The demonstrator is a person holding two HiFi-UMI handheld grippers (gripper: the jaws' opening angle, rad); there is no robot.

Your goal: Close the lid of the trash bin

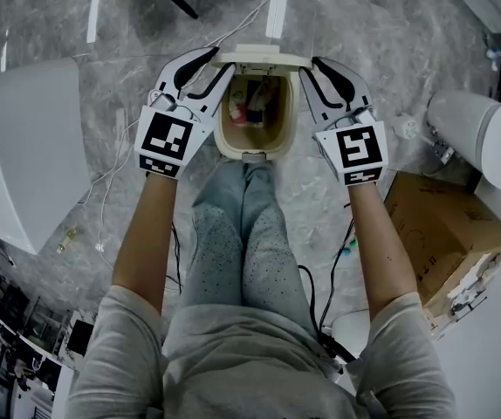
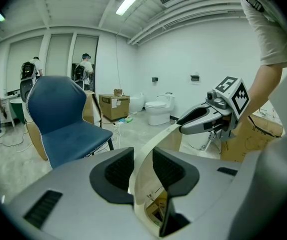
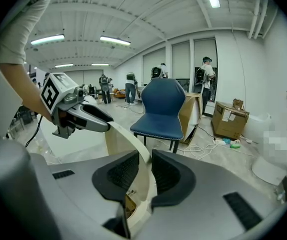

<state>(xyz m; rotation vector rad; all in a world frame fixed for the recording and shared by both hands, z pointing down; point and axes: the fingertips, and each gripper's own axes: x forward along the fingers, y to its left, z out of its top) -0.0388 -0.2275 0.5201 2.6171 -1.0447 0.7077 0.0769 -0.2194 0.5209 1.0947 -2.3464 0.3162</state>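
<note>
between the fingers [image 2: 169, 169] of the left gripper [image 1: 220, 59] sits one side edge of the raised lid [image 1: 259, 57], clamped. the right gripper [image 1: 310, 63] clamps the opposite edge. the open trash bin [image 1: 219, 125] stands on the floor [image 1: 364, 24], just ahead of the person's legs [image 1: 242, 243].

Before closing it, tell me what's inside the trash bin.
The open trash bin holds mixed litter, with a red piece and pale scraps on top. Whatever lies beneath, and the bin's bottom, is covered by that litter.
</note>
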